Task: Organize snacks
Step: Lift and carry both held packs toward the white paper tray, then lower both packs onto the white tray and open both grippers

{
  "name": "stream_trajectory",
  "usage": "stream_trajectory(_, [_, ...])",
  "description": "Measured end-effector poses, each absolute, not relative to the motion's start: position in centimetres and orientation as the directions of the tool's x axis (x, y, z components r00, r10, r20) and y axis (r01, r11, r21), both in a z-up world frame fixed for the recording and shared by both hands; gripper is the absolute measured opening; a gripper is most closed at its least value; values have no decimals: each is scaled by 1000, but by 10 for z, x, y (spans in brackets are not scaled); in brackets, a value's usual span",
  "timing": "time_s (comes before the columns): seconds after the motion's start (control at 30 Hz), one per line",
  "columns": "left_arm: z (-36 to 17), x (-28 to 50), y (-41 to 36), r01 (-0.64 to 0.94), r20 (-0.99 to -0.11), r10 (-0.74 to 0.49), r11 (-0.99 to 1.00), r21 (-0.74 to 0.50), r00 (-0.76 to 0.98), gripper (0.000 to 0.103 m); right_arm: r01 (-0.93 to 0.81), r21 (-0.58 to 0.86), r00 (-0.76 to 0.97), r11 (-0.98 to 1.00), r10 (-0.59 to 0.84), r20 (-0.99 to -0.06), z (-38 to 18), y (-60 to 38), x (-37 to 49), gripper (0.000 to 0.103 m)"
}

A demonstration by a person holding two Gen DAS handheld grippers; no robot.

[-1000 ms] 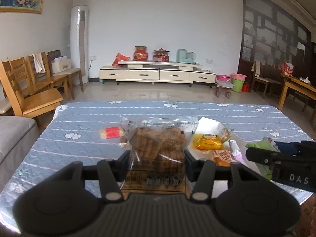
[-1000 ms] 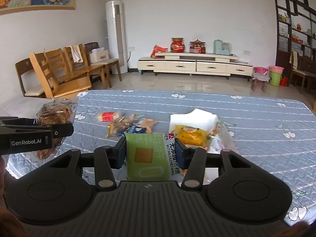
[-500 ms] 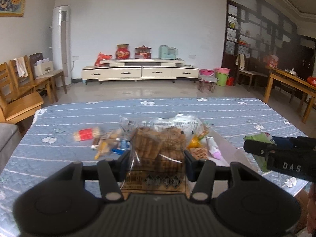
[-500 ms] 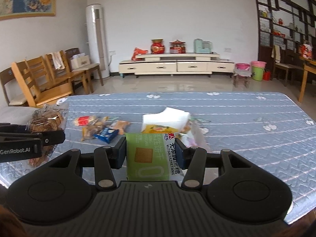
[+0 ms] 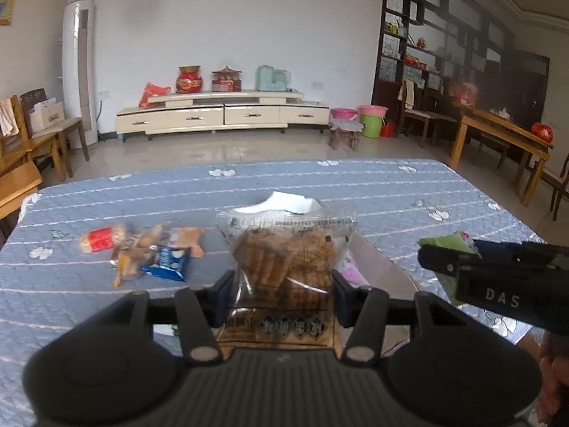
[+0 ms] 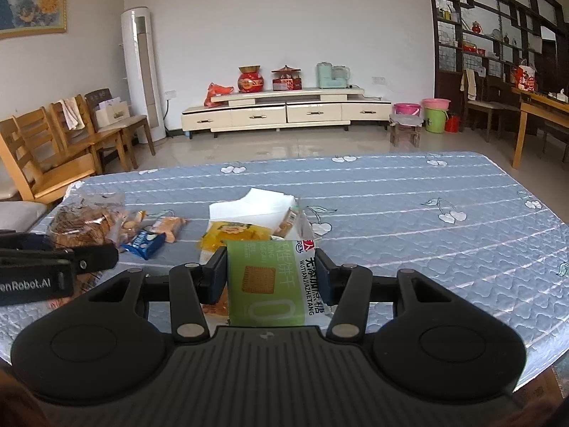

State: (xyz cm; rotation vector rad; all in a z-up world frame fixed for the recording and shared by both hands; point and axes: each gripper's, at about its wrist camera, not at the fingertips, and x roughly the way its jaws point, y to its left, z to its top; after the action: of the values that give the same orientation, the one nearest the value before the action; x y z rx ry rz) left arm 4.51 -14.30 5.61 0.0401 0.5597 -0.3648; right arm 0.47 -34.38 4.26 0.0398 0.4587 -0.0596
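My left gripper (image 5: pixel 281 293) is shut on a clear bag of brown biscuits (image 5: pixel 288 259), held above the table's near edge. My right gripper (image 6: pixel 271 277) is shut on a green cracker packet (image 6: pixel 270 281). A white open box (image 6: pixel 256 206) with a yellow snack pack (image 6: pixel 231 233) in it lies on the blue quilted table (image 6: pixel 426 213) just ahead of the right gripper. Loose snacks lie to the box's left: a red-banded pack (image 5: pixel 101 240), a blue packet (image 5: pixel 167 259) and tan packs (image 5: pixel 190 238). The right gripper shows at the right of the left wrist view (image 5: pixel 498 277).
Wooden chairs (image 6: pixel 53 149) stand left of the table. A wooden side table (image 5: pixel 505 142) stands at the right. A TV cabinet (image 6: pixel 284 112) and a tall white air conditioner (image 6: pixel 142 74) stand by the far wall.
Both grippers have swung to the right with their packs still held; the scene has shifted left in both views. The box now sits straight ahead of the held packs.
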Motion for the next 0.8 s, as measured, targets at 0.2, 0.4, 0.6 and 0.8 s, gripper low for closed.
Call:
stream_trajectory(0.2, [46,52,-156,361,-554,-333,931,-63,763,54,70,15,884,997,-55,-464,36,-346,21,62])
stream_trajectory(0.4, [39,61,-167,370,-576,-333,927,-56,747,54,66,8,877,998,-55,-478,30,-347,35,62])
stream_trajectory(0.6, [33,66,-175,374,-590,-329,926,-50,737,54,65,9,872,998,-53,-486,29,-351,42,62])
stream_trajectory(0.8, [25,71,-180,378,-609,-325,925,-46,723,54,65,15,867,998,-49,-496,25,-351,41,62])
